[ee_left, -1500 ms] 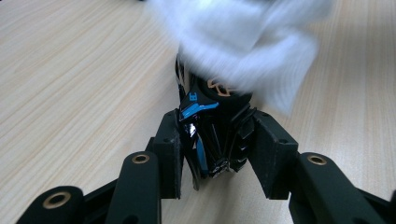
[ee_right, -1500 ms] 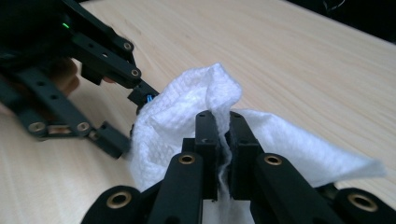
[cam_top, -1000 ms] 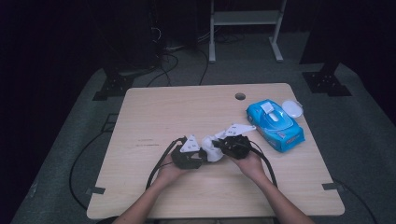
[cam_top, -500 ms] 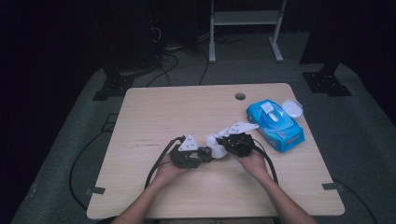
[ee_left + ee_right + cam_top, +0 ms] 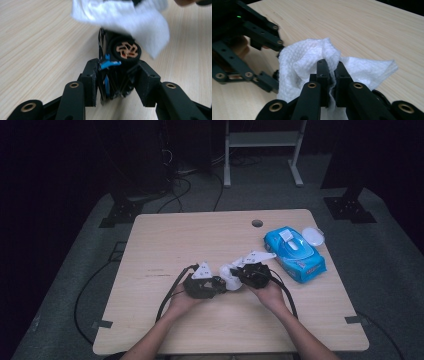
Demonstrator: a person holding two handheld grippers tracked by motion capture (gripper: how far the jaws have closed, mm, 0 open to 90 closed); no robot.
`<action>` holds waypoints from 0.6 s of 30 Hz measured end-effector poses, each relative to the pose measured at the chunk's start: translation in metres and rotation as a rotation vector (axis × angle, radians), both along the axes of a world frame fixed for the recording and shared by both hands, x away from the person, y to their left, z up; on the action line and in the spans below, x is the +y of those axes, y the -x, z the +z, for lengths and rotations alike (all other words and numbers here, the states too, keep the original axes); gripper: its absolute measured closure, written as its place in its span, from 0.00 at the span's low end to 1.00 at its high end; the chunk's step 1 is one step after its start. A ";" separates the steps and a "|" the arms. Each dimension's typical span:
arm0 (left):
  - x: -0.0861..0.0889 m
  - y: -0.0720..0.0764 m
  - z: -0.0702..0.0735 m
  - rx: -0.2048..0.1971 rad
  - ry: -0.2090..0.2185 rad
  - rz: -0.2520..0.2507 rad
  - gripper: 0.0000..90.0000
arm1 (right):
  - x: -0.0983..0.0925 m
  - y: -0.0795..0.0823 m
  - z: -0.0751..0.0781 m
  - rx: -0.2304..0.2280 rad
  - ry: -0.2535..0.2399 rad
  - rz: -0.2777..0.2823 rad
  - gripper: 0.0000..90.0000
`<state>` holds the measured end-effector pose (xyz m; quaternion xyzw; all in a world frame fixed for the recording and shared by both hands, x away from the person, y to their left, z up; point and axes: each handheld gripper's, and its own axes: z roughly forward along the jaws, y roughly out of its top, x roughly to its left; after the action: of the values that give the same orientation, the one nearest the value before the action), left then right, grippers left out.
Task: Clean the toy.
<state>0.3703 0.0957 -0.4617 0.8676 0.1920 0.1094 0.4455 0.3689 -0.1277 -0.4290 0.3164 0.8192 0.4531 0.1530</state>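
In the left gripper view my left gripper (image 5: 116,72) is shut on a small black toy (image 5: 125,51) with an orange-spoked wheel and blue parts, held just above the table. A white wipe (image 5: 125,17) drapes over the toy's far end. My right gripper (image 5: 330,67) is shut on that wipe (image 5: 307,57), which bunches around its jaws and presses toward the left gripper's jaws (image 5: 249,37). From above, the left gripper (image 5: 220,285) and the right gripper (image 5: 236,276) meet tip to tip near the table's middle, with the wipe (image 5: 229,272) between them.
A blue pack of wipes (image 5: 295,252) lies at the right of the wooden table (image 5: 175,240), with a white lid (image 5: 312,236) beside it. A cable hole (image 5: 257,223) sits near the far edge. Cables trail from both grippers toward the person.
The right gripper has shifted slightly with the wipe against the toy. The left hand has stayed where it was.
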 end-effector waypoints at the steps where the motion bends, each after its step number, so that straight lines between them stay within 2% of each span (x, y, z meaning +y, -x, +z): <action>1: 0.000 0.000 0.000 -0.002 0.000 0.000 0.64 | 0.002 0.001 0.000 0.004 -0.006 0.006 0.94; 7: 0.002 0.000 0.000 -0.001 -0.003 0.004 0.65 | 0.011 0.002 0.001 -0.011 0.009 0.027 0.94; 11: 0.004 -0.001 0.001 -0.003 -0.004 0.007 0.65 | 0.002 -0.001 0.003 -0.020 0.026 -0.006 0.94; 14: 0.003 0.000 0.001 -0.012 -0.011 0.007 0.65 | -0.005 -0.003 0.002 -0.004 0.008 -0.027 0.94; 18: 0.002 0.001 0.001 -0.023 -0.024 0.003 0.65 | 0.004 0.001 0.001 -0.014 0.011 0.005 0.94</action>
<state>0.3695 0.0981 -0.4606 0.8713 0.1869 0.1223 0.4370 0.3678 -0.1238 -0.4277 0.3103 0.8214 0.4513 0.1594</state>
